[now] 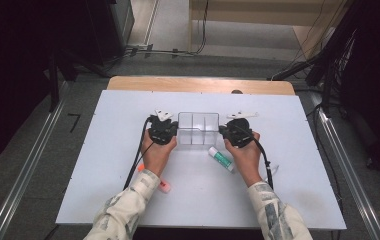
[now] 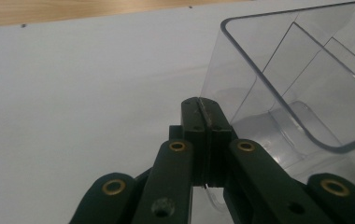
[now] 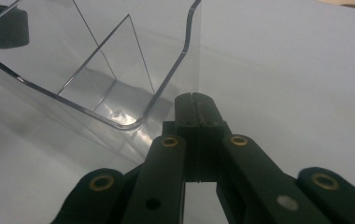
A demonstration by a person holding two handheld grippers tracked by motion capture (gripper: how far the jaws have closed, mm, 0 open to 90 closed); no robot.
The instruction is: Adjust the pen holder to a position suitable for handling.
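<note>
A clear plastic box (image 1: 198, 128) with several compartments stands in the middle of the white board (image 1: 108, 150). My left gripper (image 1: 164, 130) is at the box's left end and my right gripper (image 1: 237, 131) at its right end, each held in a hand. In the left gripper view the jaws (image 2: 202, 106) are shut with nothing between them, tips close against the box's wall (image 2: 241, 79). In the right gripper view the jaws (image 3: 195, 101) are likewise shut and empty, beside the box's rounded corner (image 3: 133, 122). I cannot tell whether either tip touches the plastic.
A white and green tube (image 1: 221, 159) lies on the board just in front of the box, by the right hand. An orange marker (image 1: 163, 185) lies partly under the left forearm. The table's wooden edge (image 1: 198, 84) runs behind the board.
</note>
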